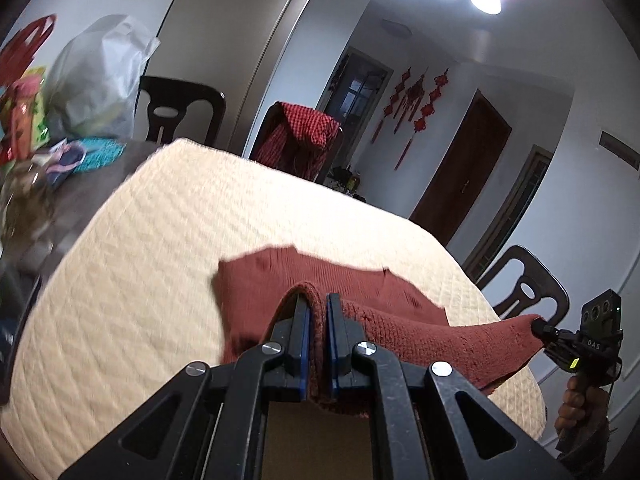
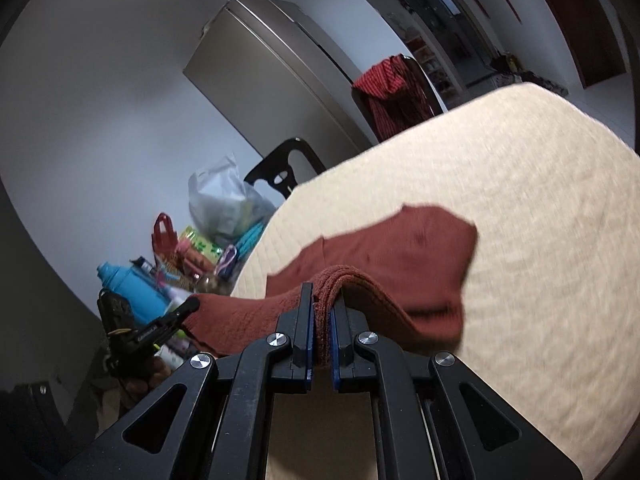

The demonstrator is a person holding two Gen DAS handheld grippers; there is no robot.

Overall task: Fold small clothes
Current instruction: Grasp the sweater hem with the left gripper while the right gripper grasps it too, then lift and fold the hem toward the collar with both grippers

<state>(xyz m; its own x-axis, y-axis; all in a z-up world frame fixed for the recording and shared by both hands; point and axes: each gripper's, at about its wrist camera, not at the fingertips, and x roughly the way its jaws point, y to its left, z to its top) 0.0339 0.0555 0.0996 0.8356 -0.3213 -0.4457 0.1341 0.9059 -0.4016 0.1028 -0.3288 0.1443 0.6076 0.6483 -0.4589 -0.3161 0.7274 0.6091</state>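
Viewing along the left gripper (image 1: 318, 312), you see its jaws closed on a bunched edge of the rust-red knitted garment (image 1: 320, 280). The rest of the knit trails forward and lies on the cream quilted cloth covering the counter (image 1: 160, 240). At the right, the right gripper (image 1: 538, 326) pinches another corner, and the fabric hangs in a shallow sag between the two holds. Judge the knit light, soft and limp; it will droop wherever unsupported, so hold it at edges and corners. A clear plastic bag (image 1: 100, 80) and coloured clutter stand at the far left, well apart from the garment. Dark chairs, one draped in red checked cloth (image 1: 304, 136), stand beyond the counter.

In the right wrist view, the right gripper's jaws are clamped on several layers of the knit. The garment's free part lies flat on the quilted cloth ahead. A blue bottle (image 2: 128, 292) and packets crowd the left end; keep the fold clear of them.
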